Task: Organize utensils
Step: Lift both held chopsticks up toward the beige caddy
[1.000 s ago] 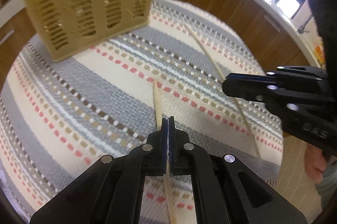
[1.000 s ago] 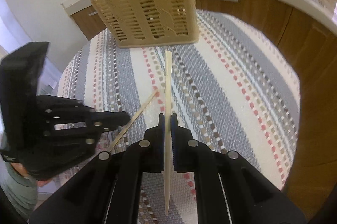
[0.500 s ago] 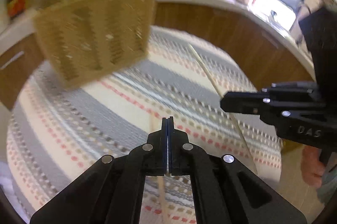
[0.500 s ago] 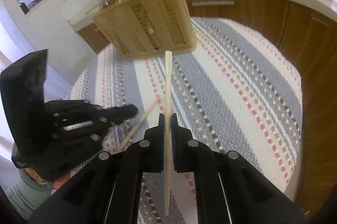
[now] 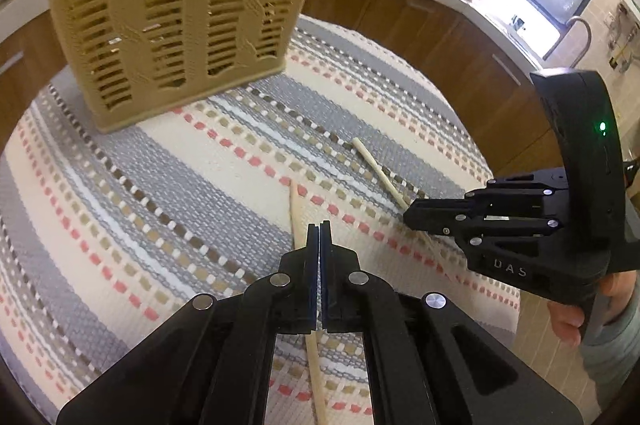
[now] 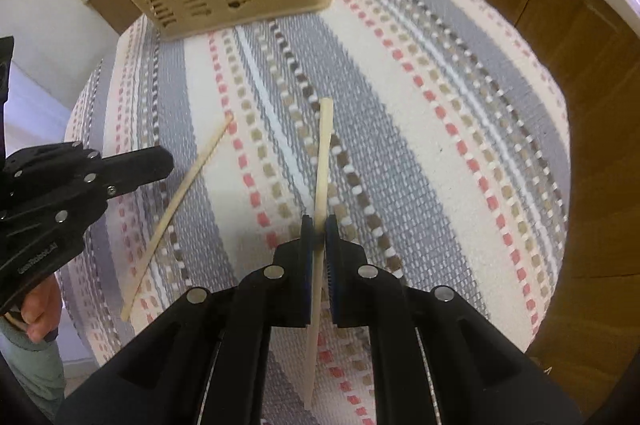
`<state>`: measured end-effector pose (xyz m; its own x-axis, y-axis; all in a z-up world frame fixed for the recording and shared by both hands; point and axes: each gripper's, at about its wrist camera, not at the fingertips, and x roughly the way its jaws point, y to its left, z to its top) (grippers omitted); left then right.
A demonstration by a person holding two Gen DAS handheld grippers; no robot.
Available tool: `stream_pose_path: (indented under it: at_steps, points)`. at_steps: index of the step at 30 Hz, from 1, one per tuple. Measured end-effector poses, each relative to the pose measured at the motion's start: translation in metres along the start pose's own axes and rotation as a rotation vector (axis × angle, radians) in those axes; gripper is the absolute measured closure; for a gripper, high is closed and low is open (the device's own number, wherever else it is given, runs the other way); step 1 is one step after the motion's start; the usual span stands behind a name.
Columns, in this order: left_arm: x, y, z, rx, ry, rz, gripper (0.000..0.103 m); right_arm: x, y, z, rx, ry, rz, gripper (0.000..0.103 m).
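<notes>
**Two claws over a striped cloth, one chopstick gripped and one lying loose**

The round counter is covered by a striped cloth in cream, grey and dashed pink and brown; a beige slotted basket stands upright on the cloth at the far edge of the counter, and the objects inside it are too dim to name.

Right claw: its blue pads are clamped on the held chopstick about midway along its length; the thick end points toward the basket and the thin end runs back under the claw body; whether the far end touches the cloth cannot be told. From the left wrist view the same claw enters from the right edge of the counter, with the held chopstick projecting from its tip.

Left claw: its jaws are drawn together to a thin slit with nothing between the pads; the loose chopstick passes behind its left finger. From the right wrist view the loose chopstick lies slantwise on the cloth toward the left edge of the counter, well apart from the basket; the tip of the left claw sits just beside it, and contact cannot be told.
</notes>
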<state>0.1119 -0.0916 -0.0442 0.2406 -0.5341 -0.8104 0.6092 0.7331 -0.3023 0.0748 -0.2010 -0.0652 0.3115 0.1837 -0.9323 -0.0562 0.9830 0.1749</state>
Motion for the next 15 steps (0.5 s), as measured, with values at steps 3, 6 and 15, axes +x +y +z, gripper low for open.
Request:
stream_pose_path:
  at_steps: [3,6,15]
  points:
    - [0.012,-0.003,0.004,0.017,0.02,0.008,0.091,0.001,0.002,0.007,-0.005,0.021,0.003,0.079]
    - [0.017,-0.004,0.01,0.028,0.027,0.016,0.084,-0.004,0.004,0.017,-0.016,-0.008,-0.019,0.069]
    - [0.032,0.002,0.024,0.065,0.152,-0.004,0.084,0.015,0.004,0.052,-0.03,0.053,-0.017,0.086]
